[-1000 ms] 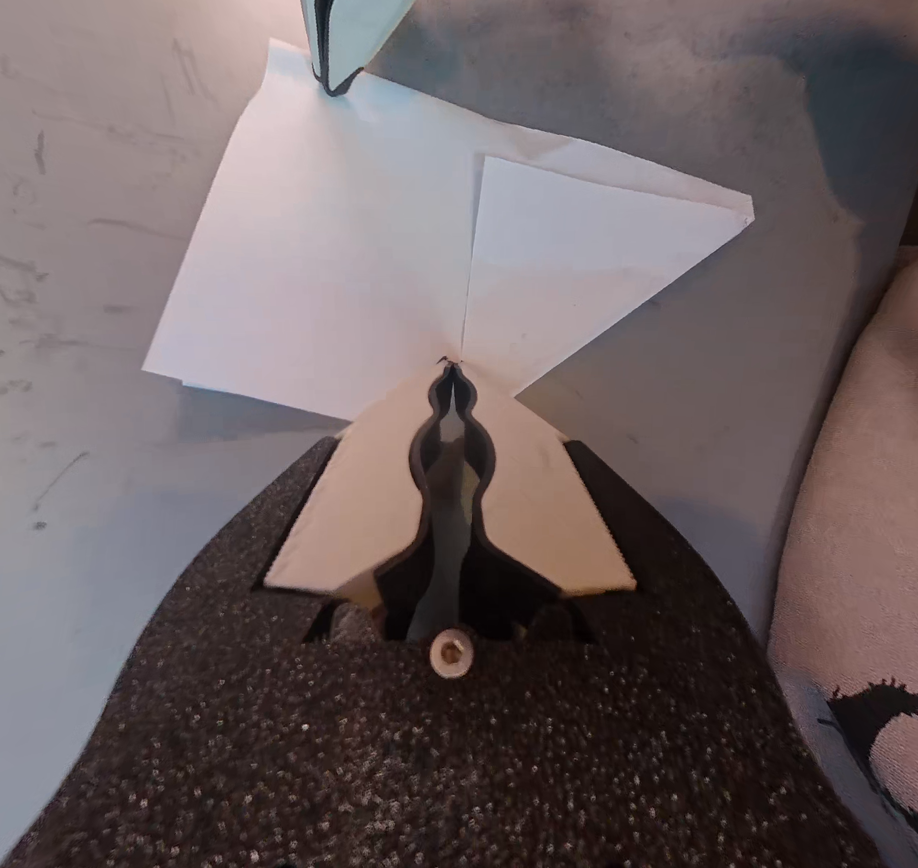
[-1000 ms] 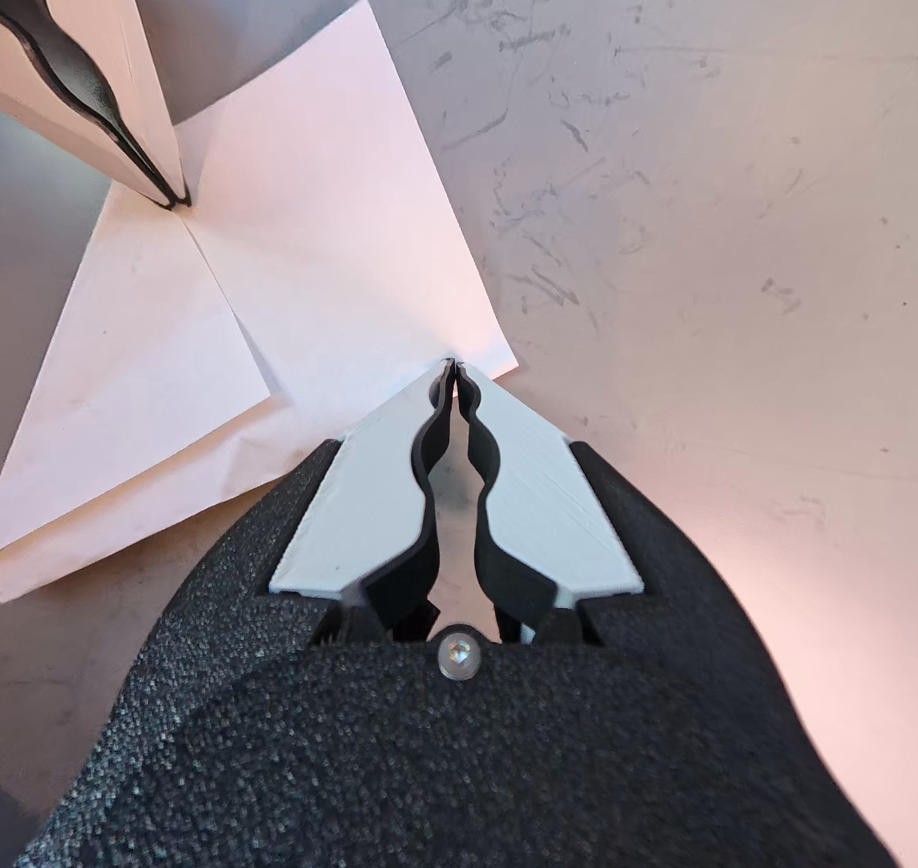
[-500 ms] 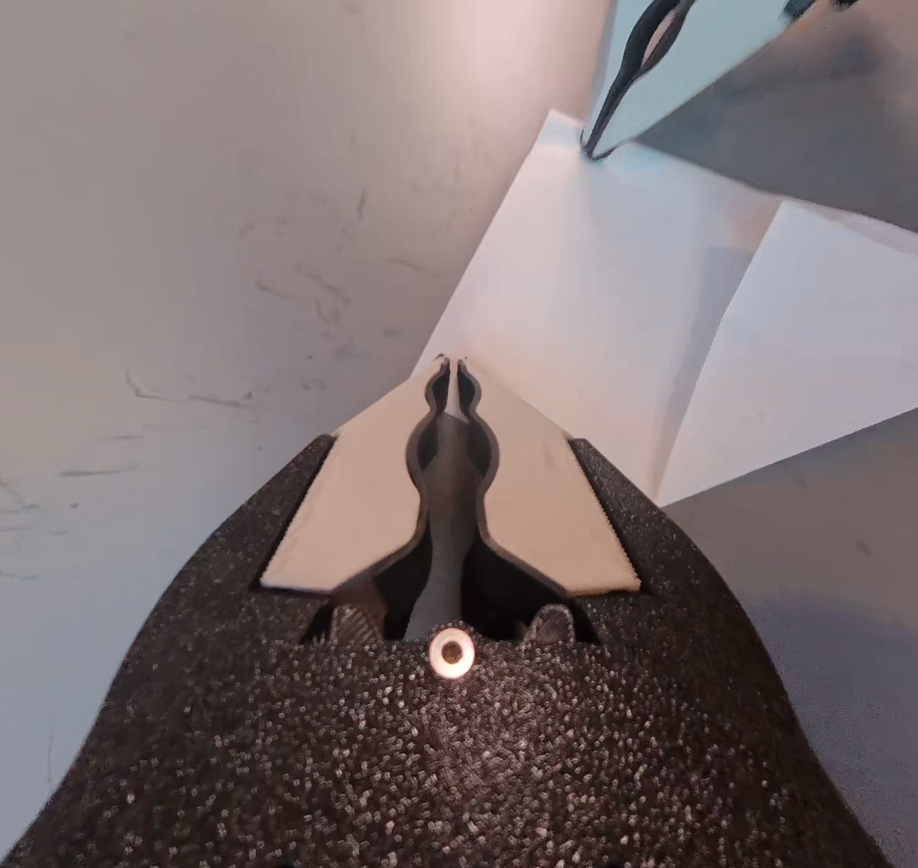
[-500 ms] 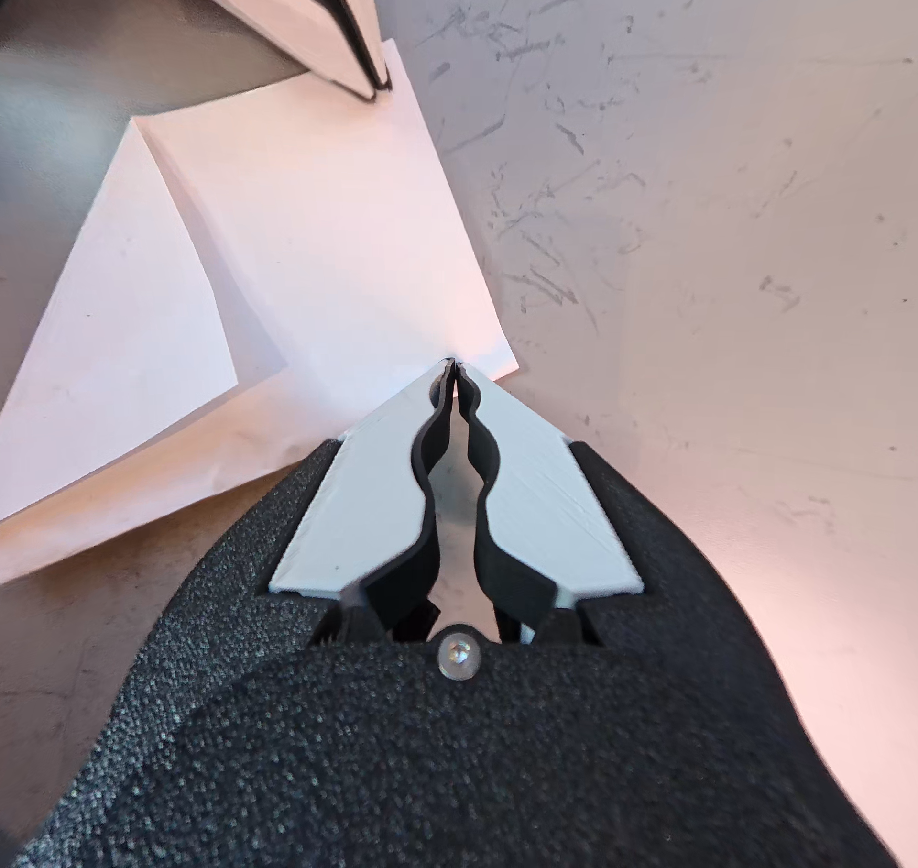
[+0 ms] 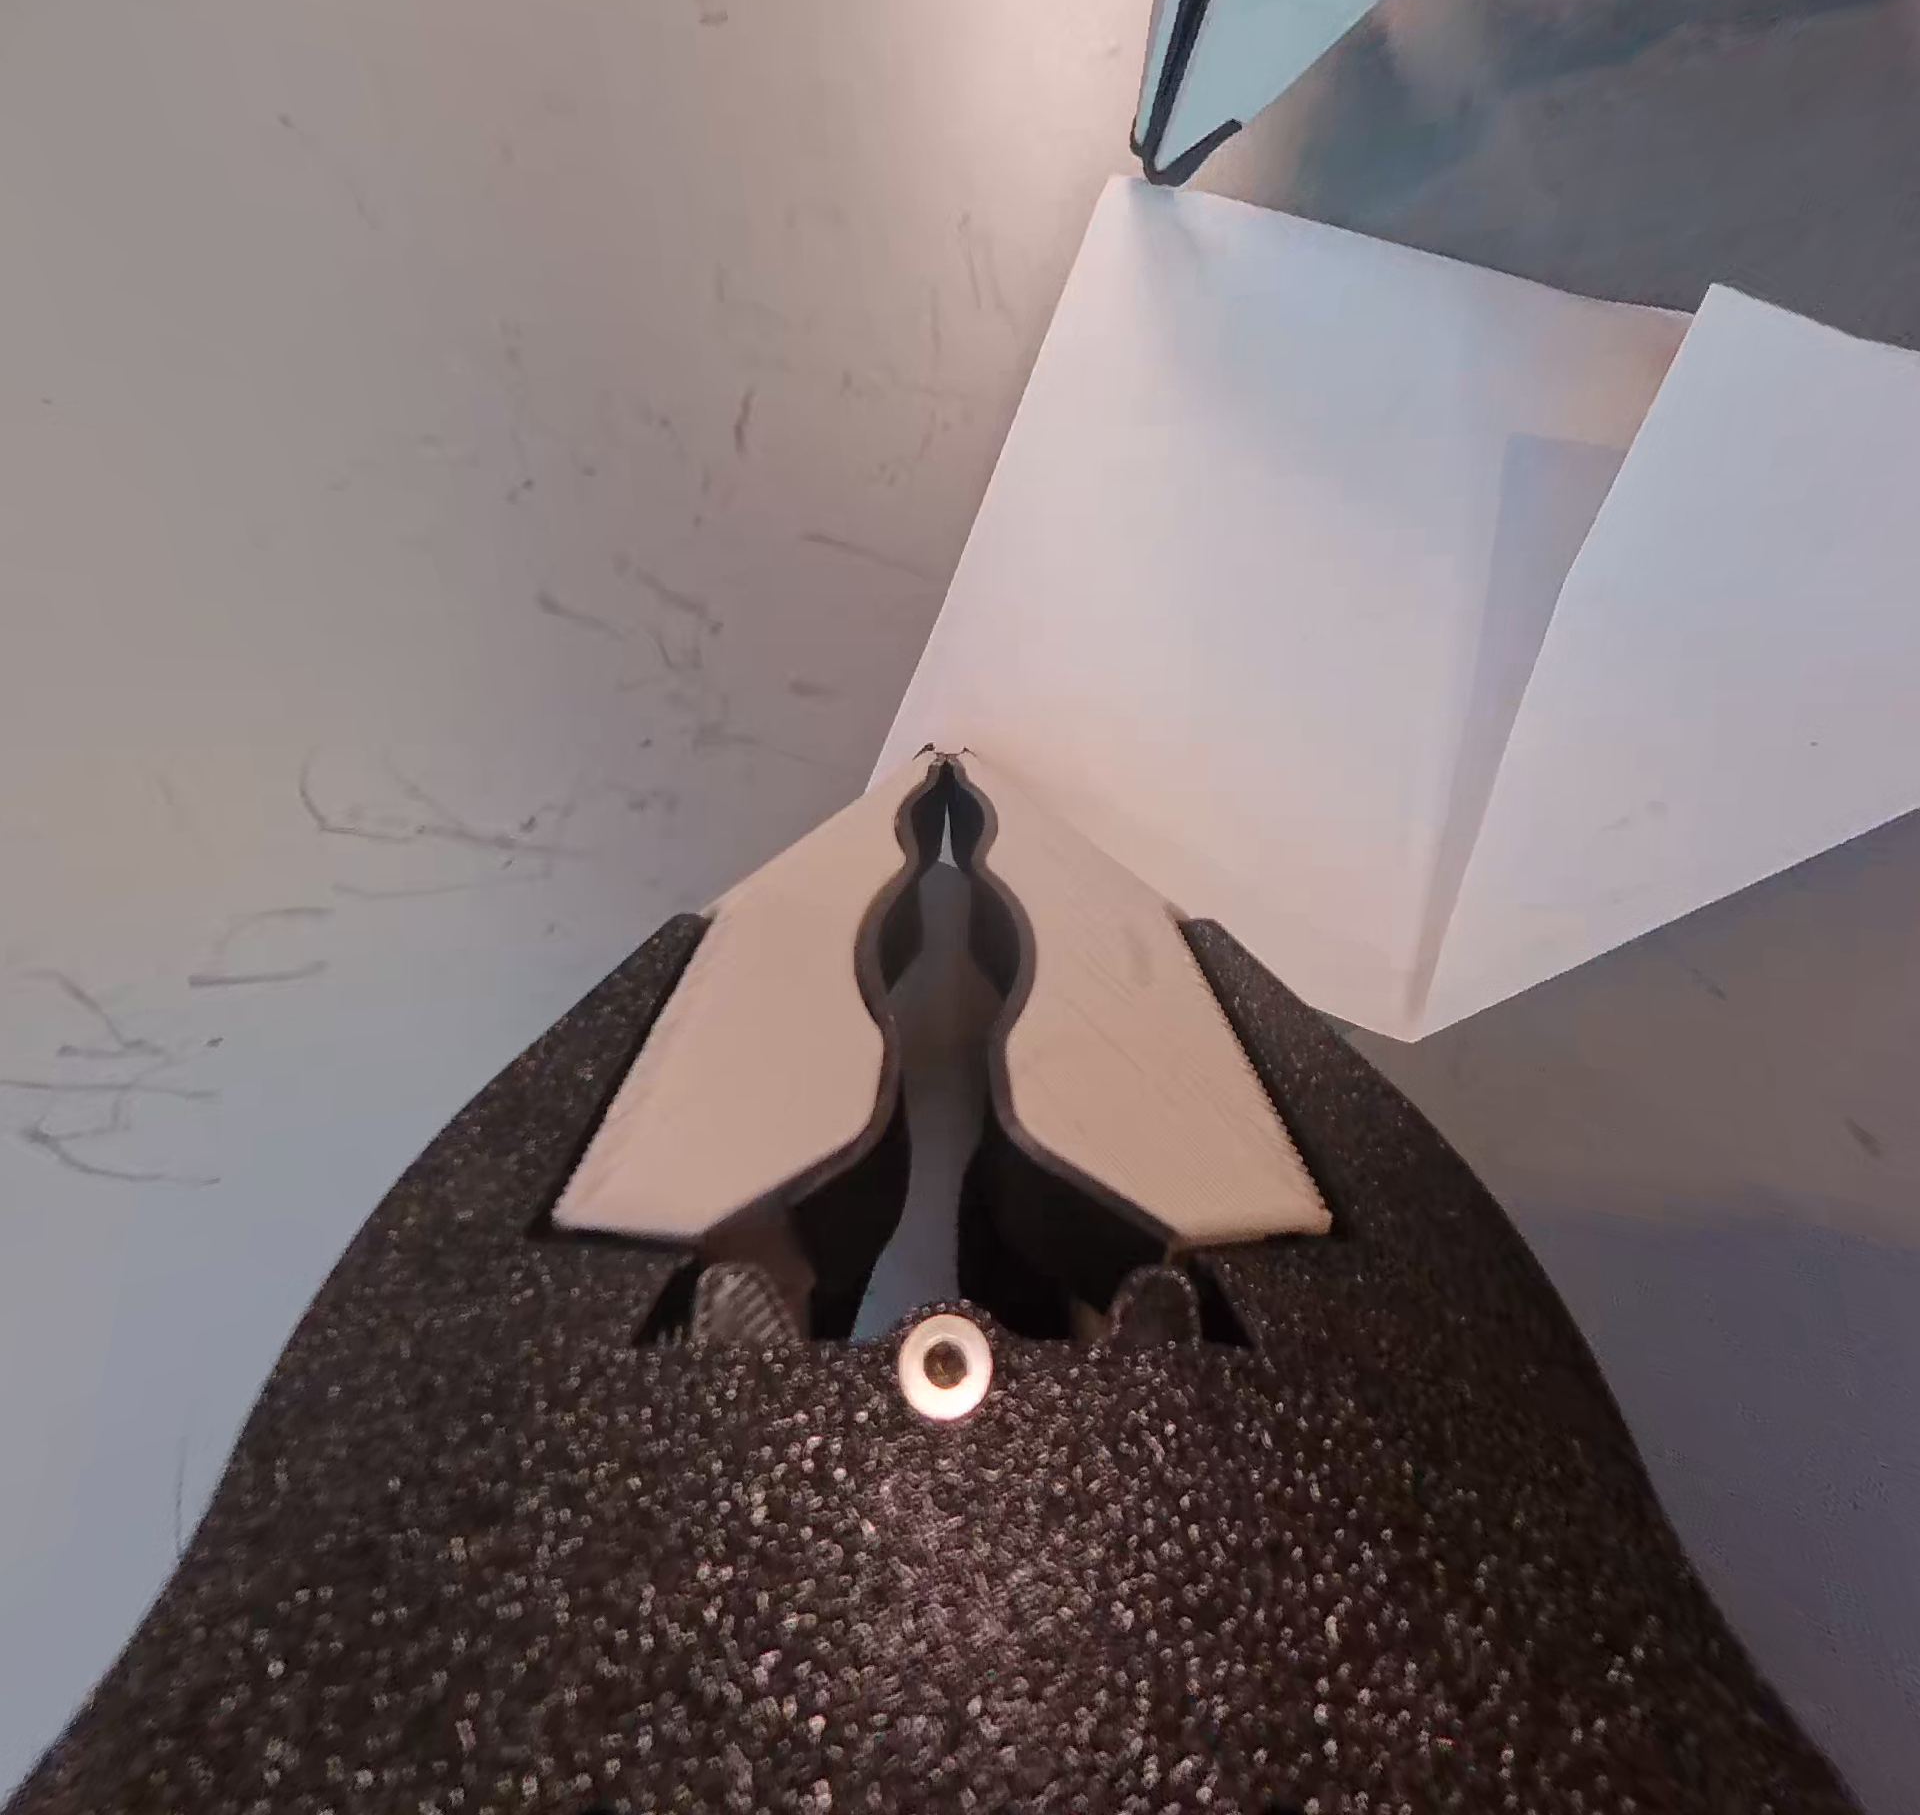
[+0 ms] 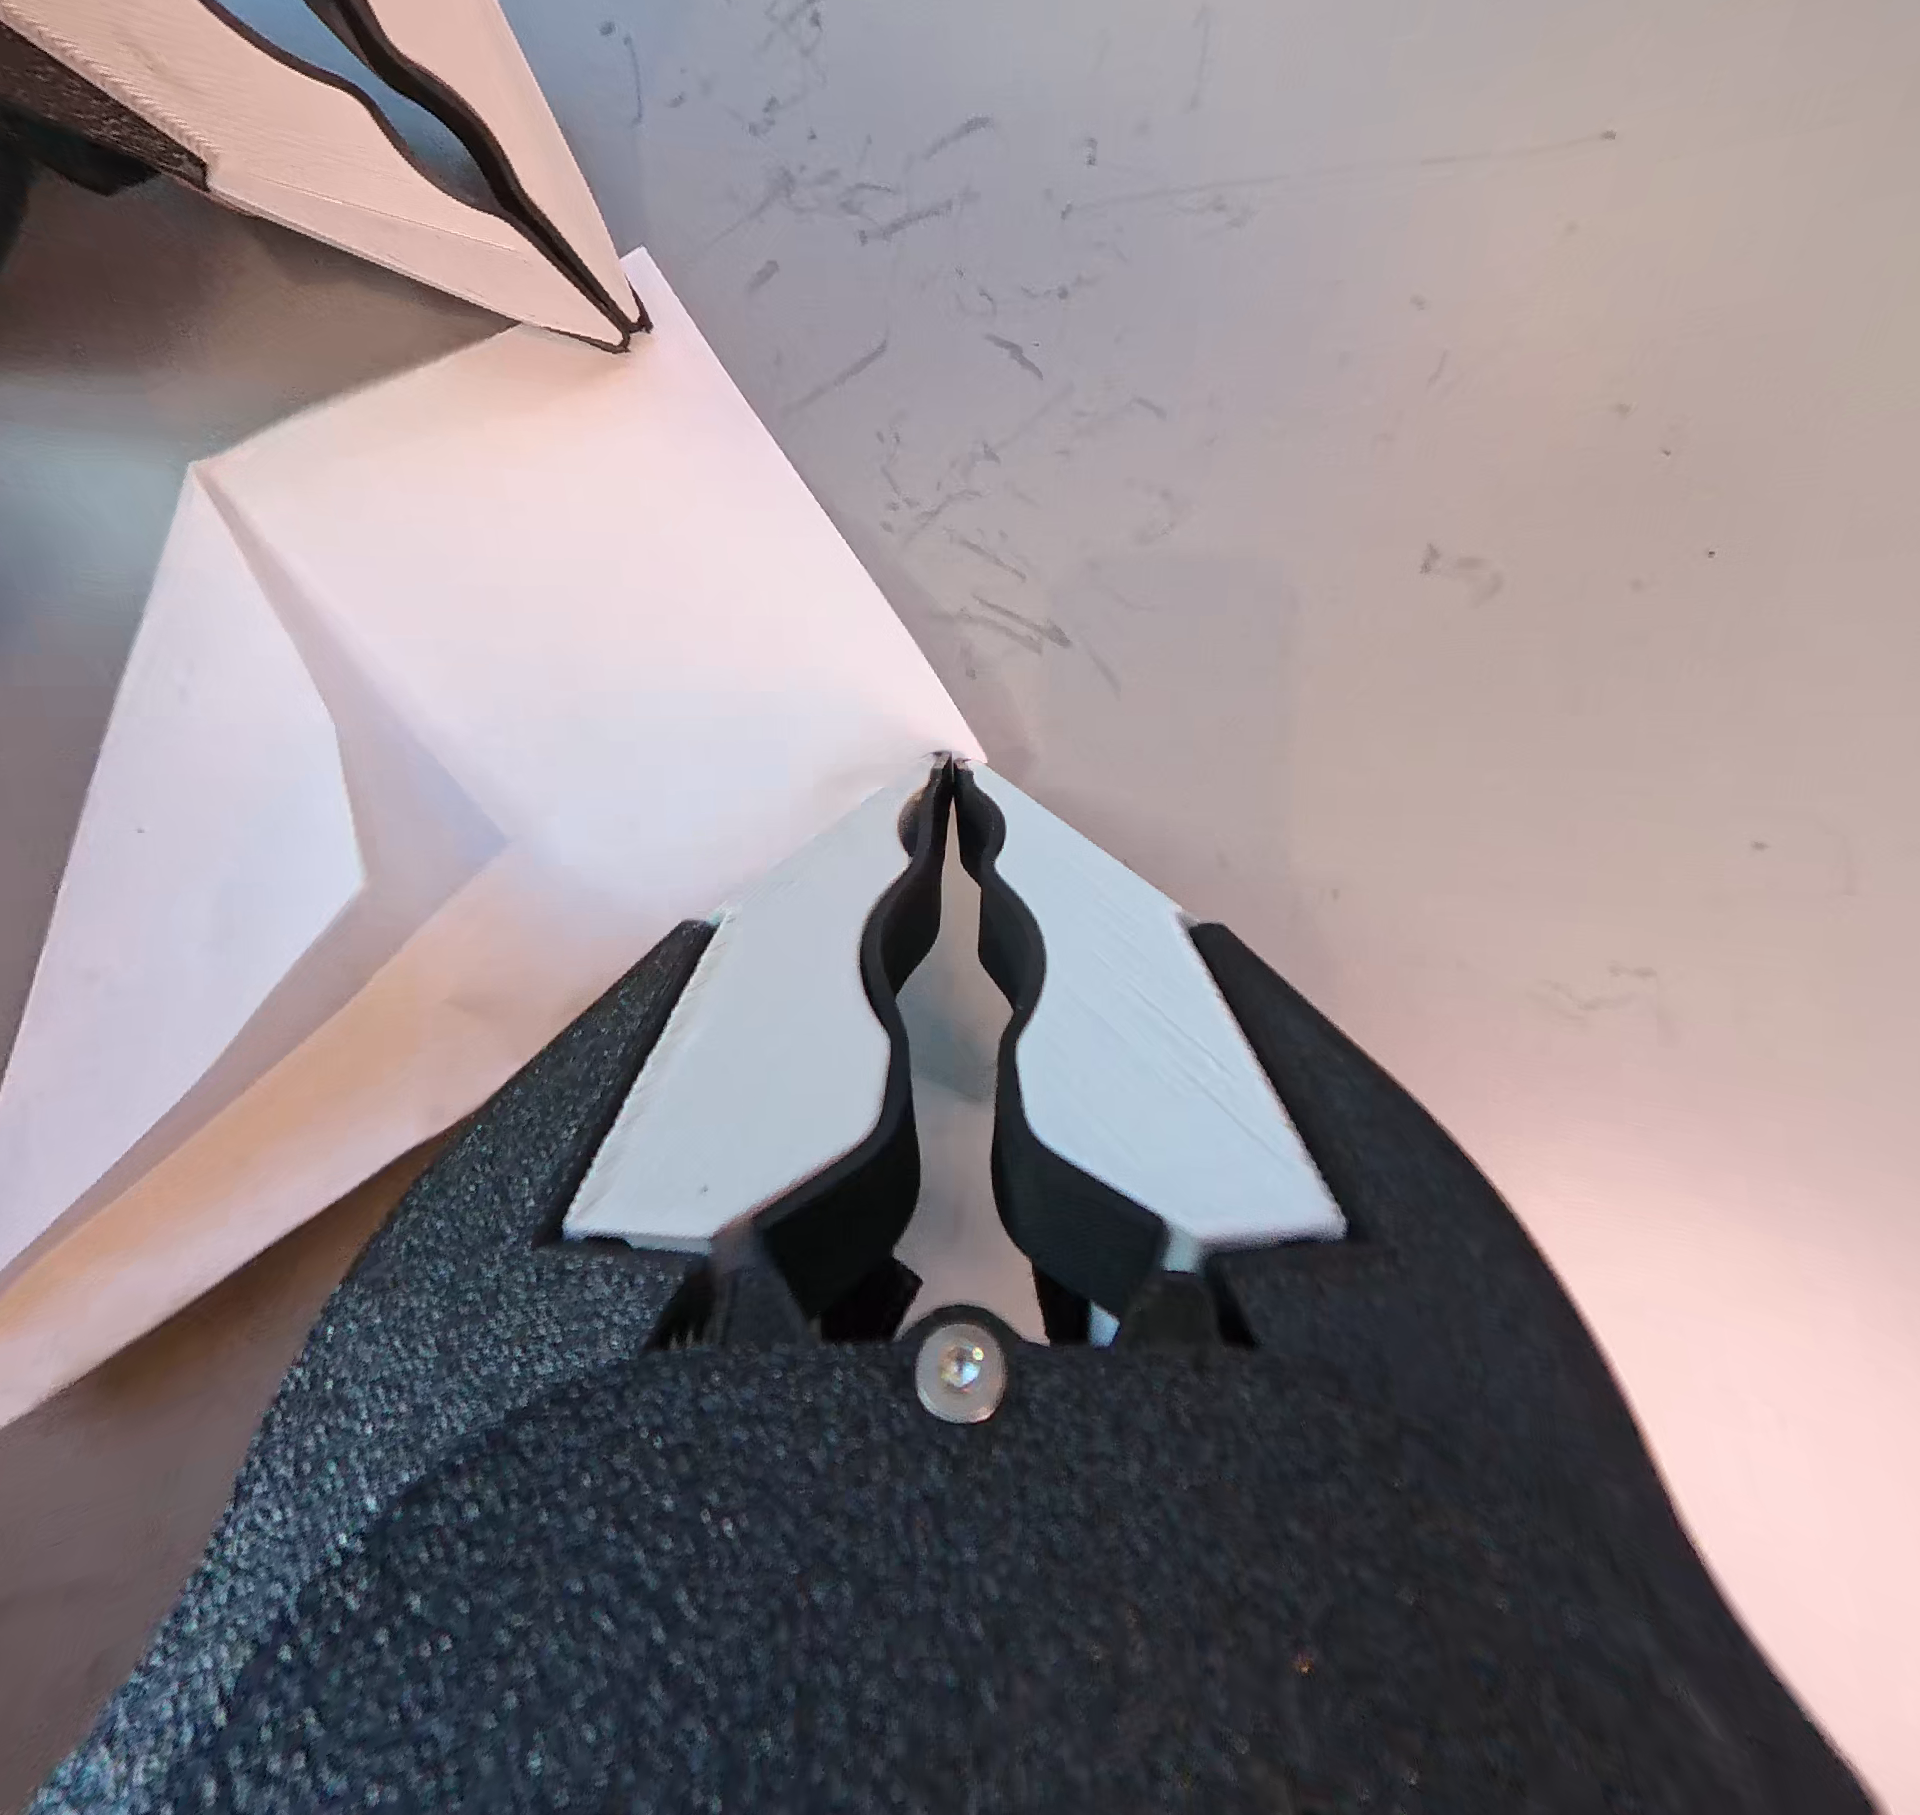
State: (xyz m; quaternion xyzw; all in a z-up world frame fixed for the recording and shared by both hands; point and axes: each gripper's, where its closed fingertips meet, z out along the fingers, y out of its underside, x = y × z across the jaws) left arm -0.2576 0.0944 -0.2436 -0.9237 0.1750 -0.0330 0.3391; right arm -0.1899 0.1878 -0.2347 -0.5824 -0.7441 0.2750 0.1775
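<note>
A second ago the left gripper [image 5: 943, 778] had its tips on the middle of the white paper [image 5: 1247, 602], where the folded flap's edge runs; now it sits at the sheet's corner, fingers pressed together, tips right on that corner. Whether paper is actually pinched between them I cannot tell. The right gripper [image 6: 951, 773] has kept its place at the opposite corner, its fingers closed tip to tip, again with no clear sign of paper caught between them. The sheet lies flat on the scuffed grey table [image 5: 416, 415], stretching away ahead of and to the right of the left fingers, and ahead of and to the left of the right fingers. One triangular flap [image 6: 187, 789] is folded over onto it, its edge slightly raised, well to the left of the right fingertips. Each gripper shows in the other's view at the far corner of the sheet, and nothing lies between them but the paper itself.
</note>
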